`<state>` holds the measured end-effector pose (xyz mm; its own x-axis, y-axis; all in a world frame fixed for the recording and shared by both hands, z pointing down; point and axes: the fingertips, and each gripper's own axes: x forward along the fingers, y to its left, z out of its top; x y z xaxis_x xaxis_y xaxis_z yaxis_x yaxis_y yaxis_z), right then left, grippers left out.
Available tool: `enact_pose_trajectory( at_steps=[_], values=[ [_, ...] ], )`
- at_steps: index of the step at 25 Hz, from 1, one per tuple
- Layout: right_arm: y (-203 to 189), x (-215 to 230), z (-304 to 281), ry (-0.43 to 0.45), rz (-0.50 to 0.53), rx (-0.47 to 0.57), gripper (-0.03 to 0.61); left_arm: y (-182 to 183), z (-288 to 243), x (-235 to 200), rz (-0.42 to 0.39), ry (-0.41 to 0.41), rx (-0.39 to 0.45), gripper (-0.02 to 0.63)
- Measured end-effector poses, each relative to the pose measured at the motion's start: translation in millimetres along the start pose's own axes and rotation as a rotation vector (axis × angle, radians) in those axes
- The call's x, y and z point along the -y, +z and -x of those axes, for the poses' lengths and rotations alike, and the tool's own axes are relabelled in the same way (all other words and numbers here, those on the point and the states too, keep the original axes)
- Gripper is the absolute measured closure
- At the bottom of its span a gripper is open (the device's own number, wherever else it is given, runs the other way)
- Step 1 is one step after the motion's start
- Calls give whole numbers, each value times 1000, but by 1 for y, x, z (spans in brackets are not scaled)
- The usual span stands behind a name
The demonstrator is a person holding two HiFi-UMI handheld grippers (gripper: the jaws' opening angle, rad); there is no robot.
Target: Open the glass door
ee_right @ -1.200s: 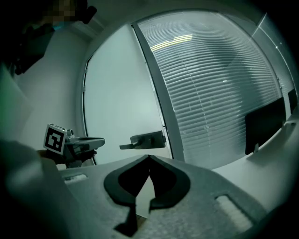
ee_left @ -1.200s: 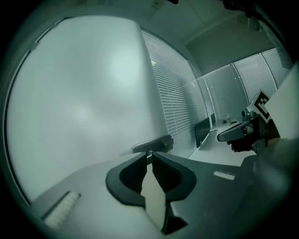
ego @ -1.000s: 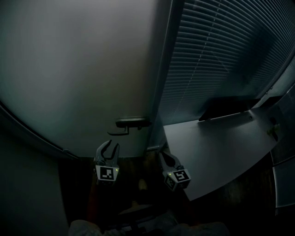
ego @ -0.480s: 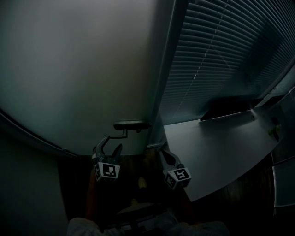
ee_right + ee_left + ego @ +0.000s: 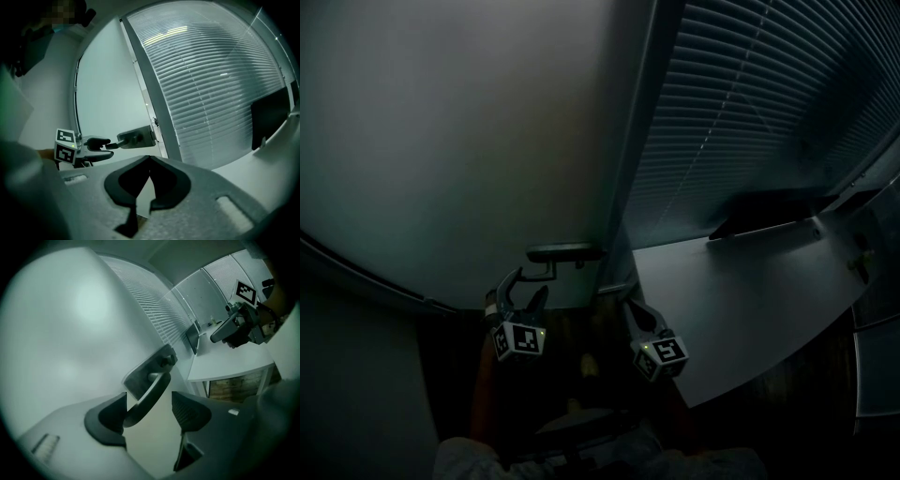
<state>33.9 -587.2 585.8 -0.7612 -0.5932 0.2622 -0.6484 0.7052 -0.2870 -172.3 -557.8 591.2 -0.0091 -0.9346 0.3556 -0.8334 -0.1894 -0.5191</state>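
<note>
The glass door point(image 5: 441, 141) fills the left half of the head view. It is frosted, and its edge lies against the dark door frame point(image 5: 628, 159). The left gripper point(image 5: 527, 284) is low on the door. Its jaws have just been opening and stand wide apart. The lever handle point(image 5: 562, 251) passes between them. In the left gripper view the handle's free end sits just beside the left pad point(image 5: 112, 411) and well clear of the right one, and it is not clamped. Whether it touches the left pad cannot be determined.

The right gripper point(image 5: 630, 307) is right of the frame and apart from the handle. Its jaws are closed tip to tip, with nothing between them.

Further right, slatted blinds point(image 5: 750, 122) cover the adjoining glass panel. A white desk point(image 5: 741, 300) stands below them — a dark monitor point(image 5: 769, 214) sits at its far edge.
</note>
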Motion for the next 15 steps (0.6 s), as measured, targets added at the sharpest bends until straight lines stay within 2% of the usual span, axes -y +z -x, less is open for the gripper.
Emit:
enact_pose_trajectory(
  at_steps=[5,11,15],
  values=[
    [-4,4,-5,10,-21,10,577,1,-7,-1,-35,6,-13,314],
    [-10,6,-11,29,-17,12,577,-4,-8,-7,-118,24,-46,382],
    [-11,6,-12,27,-25,8,577,-3,-9,-4,-180,28,-61,402]
  ],
)
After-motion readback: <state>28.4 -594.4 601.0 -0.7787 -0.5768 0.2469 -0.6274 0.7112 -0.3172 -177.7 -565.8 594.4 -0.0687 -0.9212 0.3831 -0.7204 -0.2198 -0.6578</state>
